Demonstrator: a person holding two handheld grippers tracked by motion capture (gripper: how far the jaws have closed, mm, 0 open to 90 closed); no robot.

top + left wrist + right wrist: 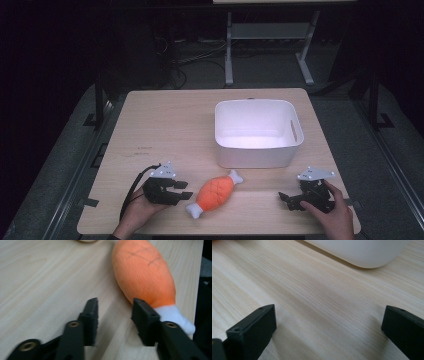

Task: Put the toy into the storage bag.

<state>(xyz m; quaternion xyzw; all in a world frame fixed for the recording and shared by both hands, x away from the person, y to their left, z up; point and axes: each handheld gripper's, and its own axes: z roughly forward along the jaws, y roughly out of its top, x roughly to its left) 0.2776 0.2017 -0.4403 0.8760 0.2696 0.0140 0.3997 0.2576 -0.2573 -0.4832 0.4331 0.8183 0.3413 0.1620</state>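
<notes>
**Two hand-held grippers resting at the near edge, plush drumstick between them**

We are looking down on a light wooden table (165,120). A white bin (257,132) is sitting toward the far right part of the table, its long side facing us. An orange plush drumstick (215,194) with white bone ends is lying near the middle of the near edge, tilted so that one white end is pointing toward the bin and the other toward the near edge.

We are holding the left gripper (182,189) close to the near left corner, just beside the drumstick. In the left gripper view its jaws are standing partly apart with bare wood between them; one jaw is sitting against the drumstick's (143,272) orange flank by the white end, and nothing is being gripped.

We are holding the right gripper (286,199) near the near right corner, well apart from the drumstick. In the right gripper view its jaws are standing wide apart over bare wood, gripping nothing, with the bin's (362,251) rounded corner lying beyond.
</notes>
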